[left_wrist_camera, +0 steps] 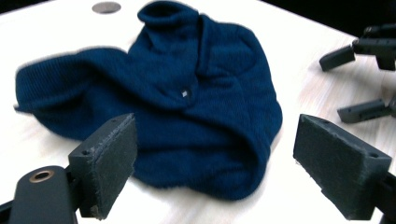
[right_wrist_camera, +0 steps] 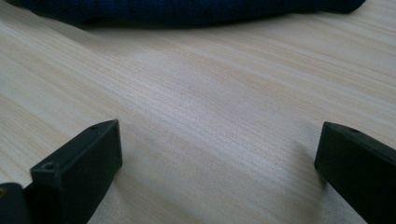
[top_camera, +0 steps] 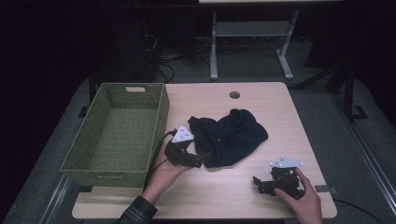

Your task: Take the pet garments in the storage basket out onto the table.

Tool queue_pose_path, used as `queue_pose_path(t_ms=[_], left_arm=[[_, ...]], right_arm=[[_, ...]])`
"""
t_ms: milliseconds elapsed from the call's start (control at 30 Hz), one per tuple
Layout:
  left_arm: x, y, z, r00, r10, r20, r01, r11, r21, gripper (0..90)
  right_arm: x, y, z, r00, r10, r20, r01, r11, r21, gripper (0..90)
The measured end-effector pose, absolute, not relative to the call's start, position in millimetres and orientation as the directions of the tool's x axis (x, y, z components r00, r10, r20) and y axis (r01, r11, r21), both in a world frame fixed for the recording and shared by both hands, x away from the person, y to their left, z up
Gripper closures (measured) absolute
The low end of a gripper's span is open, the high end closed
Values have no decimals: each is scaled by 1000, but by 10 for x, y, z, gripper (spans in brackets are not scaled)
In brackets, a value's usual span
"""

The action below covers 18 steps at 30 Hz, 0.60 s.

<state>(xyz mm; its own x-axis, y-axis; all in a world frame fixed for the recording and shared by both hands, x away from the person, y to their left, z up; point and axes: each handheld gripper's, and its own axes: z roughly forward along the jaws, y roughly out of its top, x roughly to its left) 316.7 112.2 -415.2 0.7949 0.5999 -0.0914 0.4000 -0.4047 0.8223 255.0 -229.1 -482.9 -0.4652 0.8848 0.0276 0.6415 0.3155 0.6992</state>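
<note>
My left gripper (top_camera: 198,161) sits at the near-left edge of the dark blue knit sweater (top_camera: 231,135), jaws spread wide, nothing between them. In the left gripper view the two black jaws frame the sweater's (left_wrist_camera: 187,112) near hem; the left jaw overlaps the fabric edge in that view, but I cannot tell if it touches. A small pale button (left_wrist_camera: 185,94) shows mid-garment, and the collar (left_wrist_camera: 170,14) is bunched at the far end.

My right gripper (top_camera: 257,182) rests low on the table (top_camera: 280,102) near its front-right edge, apart from the sweater, jaws also wide apart and holding nothing. It shows again at the right of the left gripper view (left_wrist_camera: 345,84). In the right gripper view there is bare pale wood grain between my jaws, and the sweater (right_wrist_camera: 187,11) lies as a dark band along the top.

The sweater lies crumpled near the table's centre, flat on the wood. The green woven basket (top_camera: 161,116) stands on the table's left side, just beside my left hand (top_camera: 166,172), with a handle slot in its far wall. A round cable hole (top_camera: 234,94) sits in the tabletop beyond the sweater. My right hand (top_camera: 303,196) grips its tool from behind.
</note>
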Motion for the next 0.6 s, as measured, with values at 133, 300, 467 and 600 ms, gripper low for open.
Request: queue_pose_path(t_ms=[133,300,467,600], left_arm=[[3078,1123,-4247,794,603,-85,412,-430,804,130],[2968,1136,-4330,793,606,-70,421,-461,781,130],[2901,1138,-4445,788,611,-71,444,-485,753,130],[2851,1138,-4526,792,607,-67,453,-510,731,129]], right_arm=[[2550,-2291,-4829,-466,885,26,641,316,699,4],[2547,-2289,-4828,-463,886,31,645,313,697,5],[2547,-2289,-4828,-464,885,31,645,314,697,4],[2545,-2289,-4827,-464,885,31,646,314,696,4]])
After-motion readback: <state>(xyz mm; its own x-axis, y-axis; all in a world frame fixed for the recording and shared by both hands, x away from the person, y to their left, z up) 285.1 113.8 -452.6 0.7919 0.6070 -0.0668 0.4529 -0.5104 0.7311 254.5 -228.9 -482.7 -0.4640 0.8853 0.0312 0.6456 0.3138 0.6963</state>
